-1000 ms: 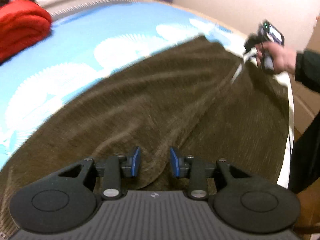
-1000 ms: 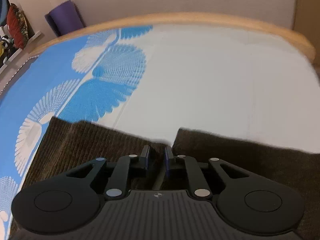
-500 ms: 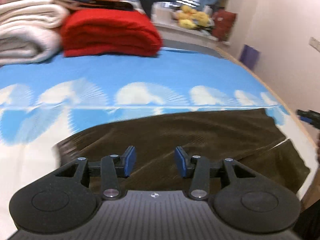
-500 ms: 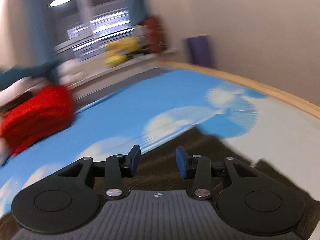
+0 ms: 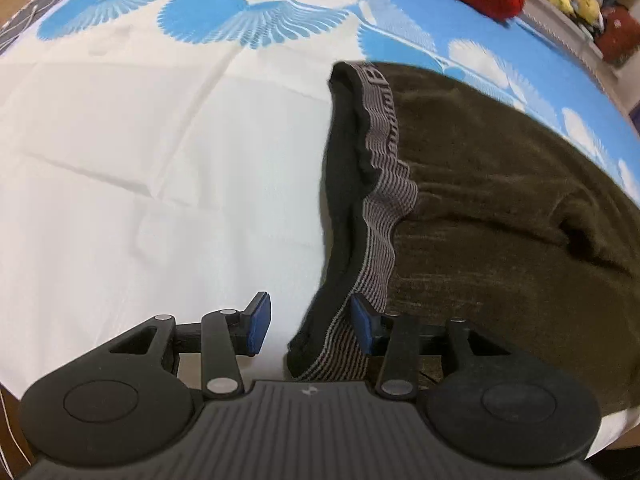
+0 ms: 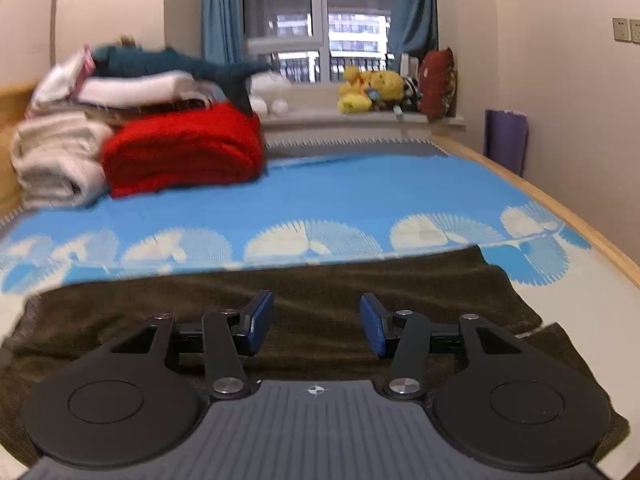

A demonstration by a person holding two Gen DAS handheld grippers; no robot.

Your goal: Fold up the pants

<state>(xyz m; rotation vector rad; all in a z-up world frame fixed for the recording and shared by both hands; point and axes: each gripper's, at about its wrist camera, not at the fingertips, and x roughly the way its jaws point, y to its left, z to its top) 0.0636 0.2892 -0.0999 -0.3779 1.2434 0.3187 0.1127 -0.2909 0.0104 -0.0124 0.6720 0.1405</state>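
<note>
Blue-and-white bedding covers the bed (image 6: 360,196) in a bedroom, with a window (image 6: 320,20) at the far end, a red blanket (image 6: 184,148) beside stacked white ones, and yellow plush toys (image 6: 370,88) on the sill.

Brown pants (image 6: 320,280) lie flat on the sheet, stretched crosswise ahead of the right gripper (image 6: 317,322), their long axis running left to right in its view. The cuffs appear to sit off to its right (the split between two layers shows there).

Left gripper (image 5: 305,324) points steeply down at the other end, where the striped grey waistband (image 5: 380,168) runs away from it, almost along its line of sight. One blue pad (image 5: 362,322) sits just over the band's near corner; the other is over bare sheet.

Both grippers have just been opening, and their jaws stand apart with nothing pinched.

My guess at the coming move: the left gripper is far nearer the waistband, so it takes that corner while the right handles the leg end, folding along the length.
</note>
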